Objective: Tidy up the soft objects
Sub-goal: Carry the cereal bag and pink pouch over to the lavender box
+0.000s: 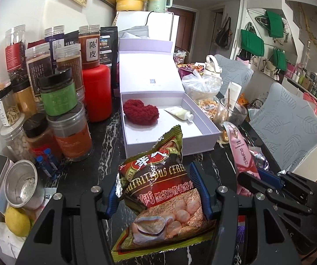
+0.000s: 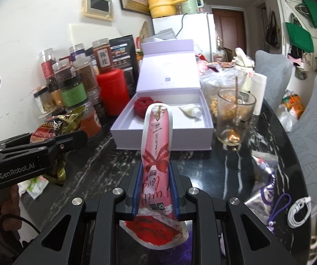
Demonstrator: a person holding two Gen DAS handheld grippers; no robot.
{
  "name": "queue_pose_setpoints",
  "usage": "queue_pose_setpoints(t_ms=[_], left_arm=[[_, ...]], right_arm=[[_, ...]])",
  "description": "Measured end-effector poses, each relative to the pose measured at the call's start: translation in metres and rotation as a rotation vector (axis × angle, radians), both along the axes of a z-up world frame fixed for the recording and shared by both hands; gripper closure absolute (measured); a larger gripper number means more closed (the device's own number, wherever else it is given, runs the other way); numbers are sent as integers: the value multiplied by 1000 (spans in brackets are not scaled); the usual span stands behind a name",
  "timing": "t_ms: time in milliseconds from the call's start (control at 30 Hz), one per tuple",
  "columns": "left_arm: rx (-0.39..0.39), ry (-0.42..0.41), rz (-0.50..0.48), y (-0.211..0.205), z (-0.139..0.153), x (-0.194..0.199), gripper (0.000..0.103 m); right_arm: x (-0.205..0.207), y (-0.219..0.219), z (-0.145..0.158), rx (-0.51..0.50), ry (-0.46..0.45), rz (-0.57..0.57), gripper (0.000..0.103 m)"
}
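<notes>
My left gripper (image 1: 158, 190) is shut on a red and gold cereal packet (image 1: 158, 190), held up above the dark marble table (image 1: 105, 145). My right gripper (image 2: 156, 190) is shut on a pink pouch (image 2: 157, 141) that stands upright between the blue pads. Ahead lies an open lilac box (image 1: 193, 140) (image 2: 158, 141). Inside it sit a red woolly heart (image 1: 140, 111) (image 2: 141, 105) and a small cream tube (image 1: 179, 113) (image 2: 191, 111). The right gripper with the pink pouch (image 1: 242, 152) shows at the lower right of the left wrist view. The left gripper with its packet (image 2: 48, 130) shows at the left of the right wrist view.
Several spice jars (image 1: 59, 92) and a red bottle (image 1: 96, 92) crowd the table's left. A glass with a spoon (image 2: 234, 119), plastic bags (image 1: 200, 84) and grey chairs (image 1: 288, 121) stand to the right. A metal cup (image 1: 22, 185) and lemon (image 1: 17, 220) lie near left; a white cable (image 2: 299, 212) near right.
</notes>
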State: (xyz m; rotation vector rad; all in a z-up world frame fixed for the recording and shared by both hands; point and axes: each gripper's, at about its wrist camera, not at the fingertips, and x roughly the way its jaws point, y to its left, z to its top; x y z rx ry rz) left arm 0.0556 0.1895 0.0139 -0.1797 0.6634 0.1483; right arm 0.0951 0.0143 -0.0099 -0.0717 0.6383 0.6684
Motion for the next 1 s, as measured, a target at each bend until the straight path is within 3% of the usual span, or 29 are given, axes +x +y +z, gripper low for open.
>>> queue_pose_setpoints(t_ms=[1000], left_arm=[[13,-112,-91,25,50,103,46]], right_arm=[[101,43,52,38,-62,-31,80]])
